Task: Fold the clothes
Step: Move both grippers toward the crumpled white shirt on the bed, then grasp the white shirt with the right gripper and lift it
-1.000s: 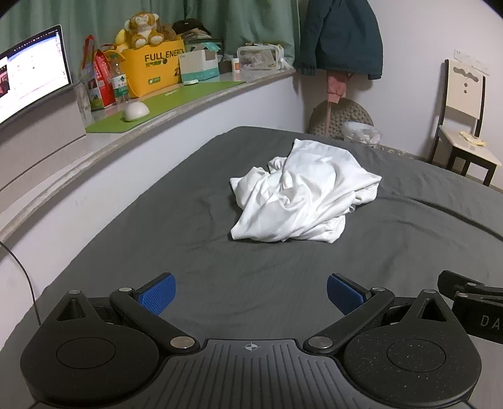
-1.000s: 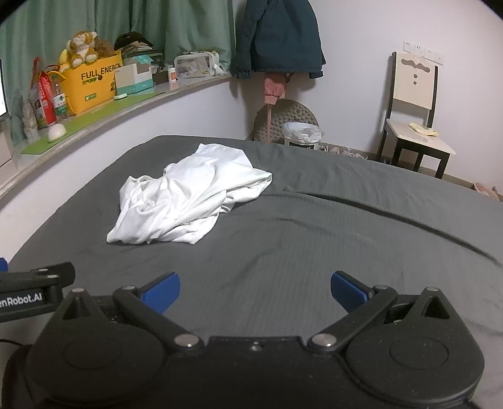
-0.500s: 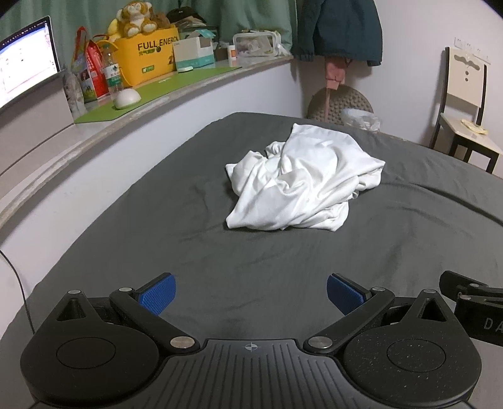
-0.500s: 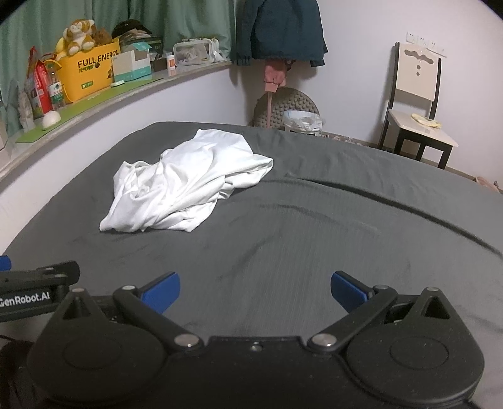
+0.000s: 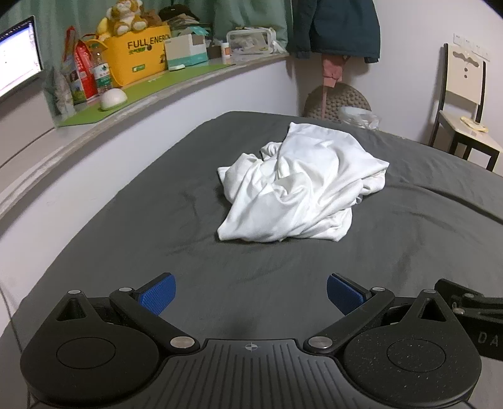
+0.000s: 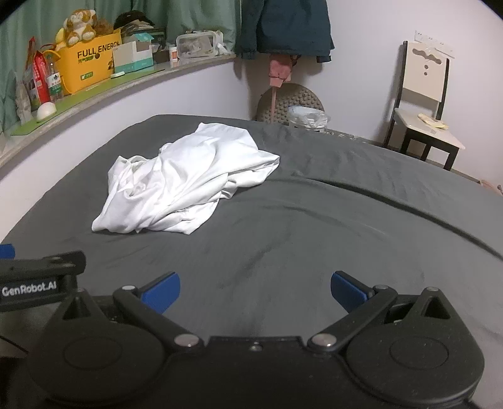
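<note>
Our left gripper [image 5: 251, 294] sits at the bottom of its frame with its blue pads [image 5: 157, 297] spread wide apart and nothing between them, held low over the grey bed [image 5: 125, 226]. Our right gripper [image 6: 254, 292] is likewise spread wide and empty at the bottom of its own frame; each view catches a black edge of the other tool at its lower side. Ahead of both, well apart from the pads, a crumpled white garment [image 5: 301, 188] lies in a loose heap on the bed sheet, at the centre of the left view and in the centre-left of the right view [image 6: 185, 182]. Past it, in the upper left of the frame, a curved ledge [image 5: 151, 94] carries a yellow box [image 5: 138, 59] with a plush toy [image 5: 124, 15] on top, a white carton [image 5: 187, 52] and a bottle [image 5: 102, 74]. A dark jacket [image 5: 336, 28] hangs at the top centre, and a chair [image 5: 465, 103] stands at the upper right beside the wall.
</note>
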A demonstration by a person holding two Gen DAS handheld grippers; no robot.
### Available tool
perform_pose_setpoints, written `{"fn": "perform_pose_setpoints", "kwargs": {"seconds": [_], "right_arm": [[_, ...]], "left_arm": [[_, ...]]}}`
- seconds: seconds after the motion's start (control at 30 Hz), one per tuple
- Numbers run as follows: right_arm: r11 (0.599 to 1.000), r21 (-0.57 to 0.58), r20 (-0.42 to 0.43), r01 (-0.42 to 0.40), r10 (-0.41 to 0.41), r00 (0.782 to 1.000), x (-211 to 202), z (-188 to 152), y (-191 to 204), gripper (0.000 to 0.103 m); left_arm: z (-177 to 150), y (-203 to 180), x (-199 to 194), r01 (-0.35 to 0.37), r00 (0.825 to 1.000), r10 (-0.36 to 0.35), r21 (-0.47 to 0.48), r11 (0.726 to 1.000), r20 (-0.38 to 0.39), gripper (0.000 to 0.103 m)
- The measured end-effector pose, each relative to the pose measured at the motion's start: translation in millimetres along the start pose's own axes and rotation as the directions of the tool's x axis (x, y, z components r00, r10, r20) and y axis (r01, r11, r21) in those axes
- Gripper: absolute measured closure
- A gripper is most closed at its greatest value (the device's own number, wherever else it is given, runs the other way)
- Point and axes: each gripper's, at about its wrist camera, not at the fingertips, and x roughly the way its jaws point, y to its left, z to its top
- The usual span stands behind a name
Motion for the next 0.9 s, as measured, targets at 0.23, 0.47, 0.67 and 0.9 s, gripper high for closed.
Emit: {"fn": "perform_pose_setpoints", "kwargs": {"seconds": [0.23,0.47,0.67,0.9], "right_arm": [[0.999,-0.031,-0.011,0.010,-0.010,1.000,29.9,10.2,5.6,0.000],[0.998,-0.053,0.021,-0.019,0.020,1.000,68.2,34.3,10.9,0.000],[0.985,0.004,0.037,-0.173,0.173,0.984,125.3,69.2,32.6,0.000],[0.945,0.022,0.015,-0.327,0.327,0.945,186.0,84.2,78.4,0.037]], "left_arm": [[12.4,2.2,40.1,0.007,1.000,-0.008,-0.032,0.999,-0.019,0.000],[12.5,17.5,51.5,-0.006,1.000,0.007,-0.084,0.996,0.011,0.000],[11.6,31.6,59.2,-0.021,0.999,0.026,-0.130,0.991,0.039,0.000],[7.6,48.8,71.4,-0.012,0.999,0.020,-0.216,0.976,0.035,0.000]]}}
